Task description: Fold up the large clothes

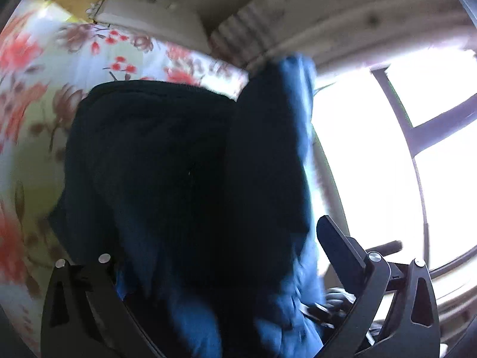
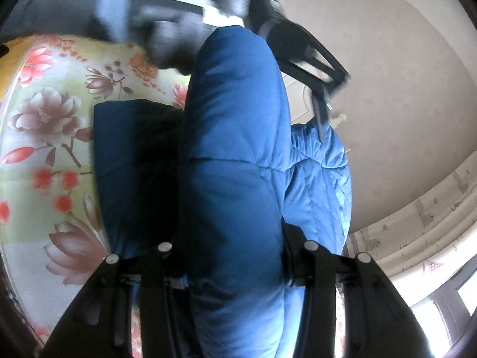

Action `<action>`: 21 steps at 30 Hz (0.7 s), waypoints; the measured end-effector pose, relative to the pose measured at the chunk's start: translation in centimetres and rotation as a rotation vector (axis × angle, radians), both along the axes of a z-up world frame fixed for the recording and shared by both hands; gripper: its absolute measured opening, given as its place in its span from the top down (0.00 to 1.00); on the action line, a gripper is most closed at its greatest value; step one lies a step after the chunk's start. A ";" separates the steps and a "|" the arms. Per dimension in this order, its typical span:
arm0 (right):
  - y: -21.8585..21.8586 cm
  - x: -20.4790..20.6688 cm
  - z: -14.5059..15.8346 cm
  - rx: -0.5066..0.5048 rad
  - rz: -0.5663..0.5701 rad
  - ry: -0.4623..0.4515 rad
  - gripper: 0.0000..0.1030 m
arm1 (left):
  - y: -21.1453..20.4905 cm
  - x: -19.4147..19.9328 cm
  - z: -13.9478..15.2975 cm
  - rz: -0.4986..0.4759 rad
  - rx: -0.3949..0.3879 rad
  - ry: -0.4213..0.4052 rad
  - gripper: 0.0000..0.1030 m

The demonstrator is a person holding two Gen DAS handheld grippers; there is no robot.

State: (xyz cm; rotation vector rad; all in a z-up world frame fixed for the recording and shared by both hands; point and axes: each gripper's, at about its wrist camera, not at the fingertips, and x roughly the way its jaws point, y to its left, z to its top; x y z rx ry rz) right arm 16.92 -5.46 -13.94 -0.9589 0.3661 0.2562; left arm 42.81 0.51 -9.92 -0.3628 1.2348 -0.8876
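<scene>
A blue quilted jacket [image 2: 235, 155] is seen filling the middle of the right wrist view, a thick padded fold of it rising from six o'clock toward twelve. The right gripper [image 2: 235, 268] is set at six o'clock, and the fold is clamped between its two black fingers [image 2: 316, 268], one on either side, with the fabric bulging past both; the jaws are held partly apart by the padding. At one o'clock the left gripper [image 2: 301, 56] is seen, blurred, with a gloved hand [image 2: 167, 15] at eleven o'clock behind it; its tips reach down to the lighter blue edge of the jacket at three o'clock, but whether fabric is pinched there cannot be told.

In the left wrist view the jacket [image 1: 184, 179] appears almost black in shadow and covers the centre, with a blue edge lifted at one o'clock. The left gripper [image 1: 226, 274] is placed at six o'clock; one finger [image 1: 340, 247] stands clear at four o'clock, the other is buried under fabric at seven o'clock. The jaws stand wide, with the jacket bunched between them, though a firm hold cannot be confirmed.

A floral bedsheet [image 2: 47, 119] is spread beneath the jacket from eight to eleven o'clock in both views. A bright window [image 1: 387, 149] is seen at three o'clock in the left view.
</scene>
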 end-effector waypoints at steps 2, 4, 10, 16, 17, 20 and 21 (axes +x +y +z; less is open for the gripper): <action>0.0 0.2 -0.1 -0.003 -0.002 -0.004 0.54 | -2.1 0.8 -0.9 0.005 0.112 0.018 0.04; 0.1 0.0 -0.7 -0.010 0.006 -0.012 0.38 | -2.9 1.1 -1.2 0.046 0.122 0.013 0.05; -4.5 -3.4 1.4 0.234 -0.084 0.003 0.09 | -0.6 -0.1 -1.5 0.118 0.008 -0.037 0.29; -12.0 -4.8 -0.4 0.488 -0.328 0.167 0.09 | -0.8 -0.3 -1.6 0.118 0.004 -0.048 0.29; -12.3 -5.1 -0.9 0.502 -0.346 0.178 0.09 | -0.8 -0.5 -1.4 0.120 0.005 -0.050 0.30; -12.8 -5.2 -1.2 0.551 -0.367 0.178 0.09 | 0.1 -1.0 -1.4 0.132 -0.008 -0.072 0.42; -12.9 -4.8 -1.2 0.562 -0.365 0.180 0.09 | 0.1 -1.6 -0.9 0.142 -0.007 -0.100 0.48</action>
